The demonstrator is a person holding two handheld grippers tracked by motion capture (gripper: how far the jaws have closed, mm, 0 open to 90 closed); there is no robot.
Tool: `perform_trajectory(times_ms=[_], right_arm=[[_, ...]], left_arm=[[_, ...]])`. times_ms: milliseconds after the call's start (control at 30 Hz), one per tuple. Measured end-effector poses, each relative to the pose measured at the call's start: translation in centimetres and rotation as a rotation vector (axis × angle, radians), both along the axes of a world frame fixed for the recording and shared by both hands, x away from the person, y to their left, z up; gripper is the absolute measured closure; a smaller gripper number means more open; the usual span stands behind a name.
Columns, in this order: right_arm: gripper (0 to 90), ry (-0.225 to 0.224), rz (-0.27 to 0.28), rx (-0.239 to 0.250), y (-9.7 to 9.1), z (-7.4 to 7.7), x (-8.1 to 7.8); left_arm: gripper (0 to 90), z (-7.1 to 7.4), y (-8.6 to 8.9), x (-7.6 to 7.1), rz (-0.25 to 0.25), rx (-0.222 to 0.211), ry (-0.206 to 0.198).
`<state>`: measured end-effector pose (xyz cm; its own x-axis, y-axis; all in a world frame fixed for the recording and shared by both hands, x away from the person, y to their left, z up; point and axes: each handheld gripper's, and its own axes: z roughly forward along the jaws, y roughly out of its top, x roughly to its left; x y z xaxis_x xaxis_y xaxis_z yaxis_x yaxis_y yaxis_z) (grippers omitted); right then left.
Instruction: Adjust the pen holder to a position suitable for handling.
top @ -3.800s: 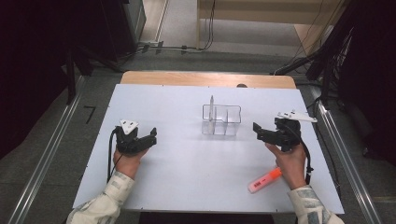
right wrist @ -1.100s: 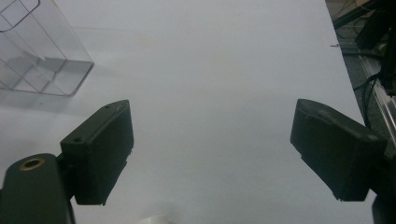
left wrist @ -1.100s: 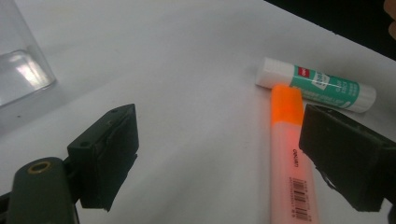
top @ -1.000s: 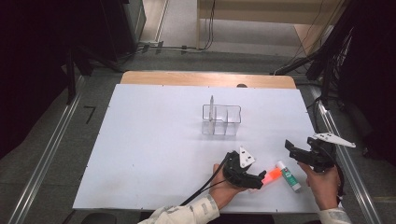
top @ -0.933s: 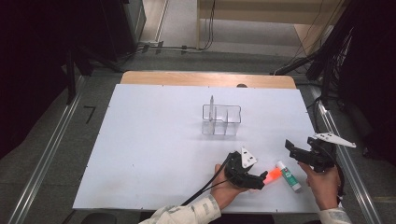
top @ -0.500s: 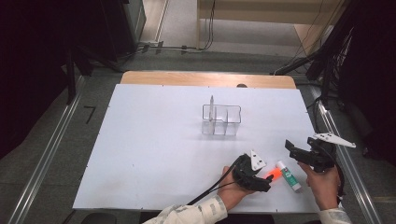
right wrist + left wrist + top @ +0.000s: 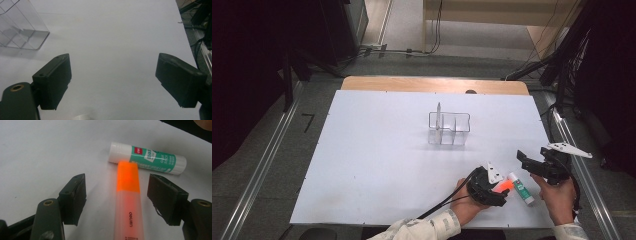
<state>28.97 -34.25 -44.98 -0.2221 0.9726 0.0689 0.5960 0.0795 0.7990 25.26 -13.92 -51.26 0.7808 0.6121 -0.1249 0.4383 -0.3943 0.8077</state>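
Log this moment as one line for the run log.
left gripper: closing around orange highlighter, not yet gripping | glue stick: touching highlighter tip | right gripper: open, empty

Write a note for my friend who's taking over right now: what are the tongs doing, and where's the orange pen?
Left tongs: jaws open and just been closing around the orange highlighter; pads not touching it yet.
Right tongs: open, empty, over bare table.
Things: highlighter lies flat near the table's front right, its cap end against the glue stick. Clear organizer stands mid-table.
Done: left tongs lined up on the highlighter.
Left: grip and lift it; probably the organizer is where it goes.
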Motion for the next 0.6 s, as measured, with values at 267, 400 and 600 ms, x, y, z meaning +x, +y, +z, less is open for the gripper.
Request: perform_trajectory(times_ms=[267, 400, 600], right_arm=[[12.0, 0.001, 0.003, -0.004, 0.0, -0.1, 0.0], [12.0, 0.006, 0.002, -0.002, 0.1, -0.1, 0.1], [12.0, 0.004, 0.007, -0.005, 0.1, -0.1, 0.1]], left_arm=[[37.1, -0.1, -0.7, -0.2, -0.027, 0.034, -0.013], [41.7, -0.2, -1.0, -0.2, -0.034, 0.038, -0.008], [47.4, -0.2, -1.5, -0.4, -0.053, 0.057, -0.015]])
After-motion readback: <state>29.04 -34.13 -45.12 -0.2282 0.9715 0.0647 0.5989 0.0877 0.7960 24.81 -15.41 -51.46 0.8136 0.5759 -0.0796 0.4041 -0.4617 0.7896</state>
